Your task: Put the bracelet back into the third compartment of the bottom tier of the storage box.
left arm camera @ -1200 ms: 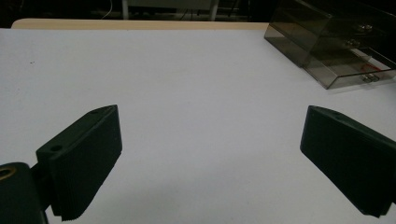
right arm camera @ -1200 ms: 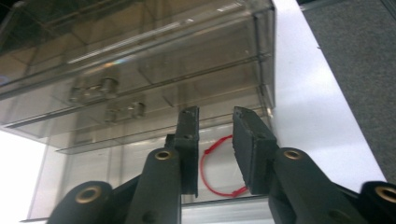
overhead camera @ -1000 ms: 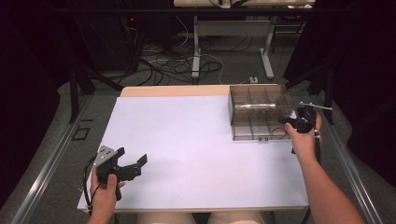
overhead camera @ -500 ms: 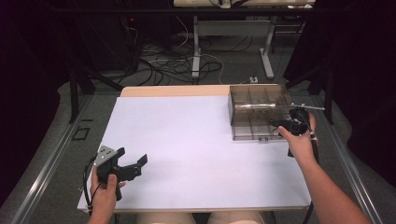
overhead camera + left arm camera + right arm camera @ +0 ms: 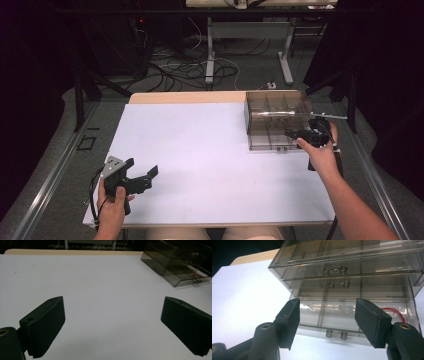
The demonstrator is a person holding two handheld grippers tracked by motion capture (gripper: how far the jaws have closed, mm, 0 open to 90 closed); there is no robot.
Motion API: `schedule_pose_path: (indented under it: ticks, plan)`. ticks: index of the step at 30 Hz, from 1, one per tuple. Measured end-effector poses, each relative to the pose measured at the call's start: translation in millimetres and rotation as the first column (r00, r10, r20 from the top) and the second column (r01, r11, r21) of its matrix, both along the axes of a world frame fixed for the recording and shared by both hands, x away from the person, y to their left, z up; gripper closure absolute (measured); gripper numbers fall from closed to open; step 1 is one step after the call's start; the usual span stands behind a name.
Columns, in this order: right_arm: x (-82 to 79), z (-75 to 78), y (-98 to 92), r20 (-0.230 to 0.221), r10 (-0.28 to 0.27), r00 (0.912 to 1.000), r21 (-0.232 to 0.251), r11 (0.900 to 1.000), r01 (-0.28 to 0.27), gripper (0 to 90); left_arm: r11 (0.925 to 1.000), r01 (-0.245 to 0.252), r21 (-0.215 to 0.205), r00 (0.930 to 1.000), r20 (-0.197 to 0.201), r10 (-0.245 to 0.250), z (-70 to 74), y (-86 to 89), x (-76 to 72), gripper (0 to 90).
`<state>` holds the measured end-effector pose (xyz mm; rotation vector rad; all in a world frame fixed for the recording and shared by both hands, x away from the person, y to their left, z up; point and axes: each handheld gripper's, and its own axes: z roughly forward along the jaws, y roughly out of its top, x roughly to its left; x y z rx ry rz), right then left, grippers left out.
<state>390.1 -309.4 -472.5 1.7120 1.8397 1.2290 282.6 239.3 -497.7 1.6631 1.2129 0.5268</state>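
A smoky clear drawer box [image 5: 277, 107] stands at the table's back right, its lowest drawer [image 5: 352, 312] pulled out toward me. A red looped thing [image 5: 395, 312] lies in that drawer, and it also shows red [image 5: 197, 276] in the left gripper view. My right gripper [image 5: 292, 134] hovers at the drawer's front right. Its jaws have just been opening and stand open [image 5: 328, 307] with nothing between them. The drawer's small metal handle [image 5: 335, 335] sits just below and beyond them. My left gripper [image 5: 142, 176] rests wide open [image 5: 112, 302] over the white table near its front left.
The white tabletop [image 5: 200, 150] stretches between the two hands, with a bare wooden strip [image 5: 185, 97] at its far edge. Cables and desk legs [image 5: 210, 65] lie on the floor beyond. Metal rails run along both sides of the table.
My right hand has shifted a little left and toward me along the drawer box's front. The left hand has kept still.
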Motion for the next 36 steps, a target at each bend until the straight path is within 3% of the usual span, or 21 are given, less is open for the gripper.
schedule_pose_path:
  ticks: [3,11,12,13,20,23,26,27,29,31,36]
  plan:
    - [-10.9,0.2,3.8,0.016,0.012,0.9998,0.021,1.000,-0.013,35.4,1.0000,0.001,0.000,1.0000,0.000,-0.001,0.1,-0.2,-0.1,5.6]
    - [-10.9,0.2,3.8,0.016,0.012,0.9998,0.021,1.000,-0.013,35.1,1.0000,0.002,-0.002,1.0000,0.000,-0.002,0.2,-1.3,-0.5,5.6]
    - [-57.0,-7.0,14.0,0.072,0.026,0.9970,0.084,0.996,-0.032,35.1,1.0000,0.002,-0.002,1.0000,0.000,-0.002,0.2,-1.3,-0.5,5.6]
    - [-57.0,-7.0,14.0,0.072,0.026,0.9970,0.084,0.996,-0.032,17.7,1.0000,0.002,-0.002,1.0000,0.000,-0.002,0.2,-1.3,-0.5,5.6]
    - [-59.4,-7.4,14.2,0.067,0.035,0.9971,0.084,0.996,-0.041,17.4,1.0000,0.003,-0.003,1.0000,-0.001,-0.003,0.2,-1.3,-0.6,5.6]
    - [-66.4,-12.2,15.8,0.068,0.039,0.9969,0.099,0.994,-0.046,16.5,1.0000,0.003,-0.002,1.0000,-0.001,-0.003,0.1,-1.3,-0.7,5.6]
    - [-71.9,-16.1,17.5,0.057,0.030,0.9979,0.083,0.996,-0.035,16.4,1.0000,0.004,-0.002,1.0000,0.000,-0.004,0.1,-1.3,-0.7,5.6]
    - [-72.8,-18.5,17.9,0.079,0.028,0.9965,0.086,0.996,-0.035,16.2,1.0000,0.005,0.003,1.0000,0.001,-0.005,0.1,-1.1,-0.6,5.6]
    - [-75.4,-21.8,18.5,0.080,0.022,0.9965,0.073,0.997,-0.028,16.1,1.0000,0.004,0.003,1.0000,0.000,-0.004,0.0,-1.1,-0.5,5.6]
    - [-78.0,-24.4,19.4,0.055,0.027,0.9981,0.069,0.997,-0.030,16.1,1.0000,0.004,0.004,1.0000,0.000,-0.004,0.0,-1.3,-0.4,5.6]
    - [-80.6,-32.5,21.8,0.061,0.043,0.9972,0.087,0.995,-0.048,16.1,0.9999,0.005,0.011,1.0000,-0.003,-0.005,0.0,-1.7,-0.2,5.6]
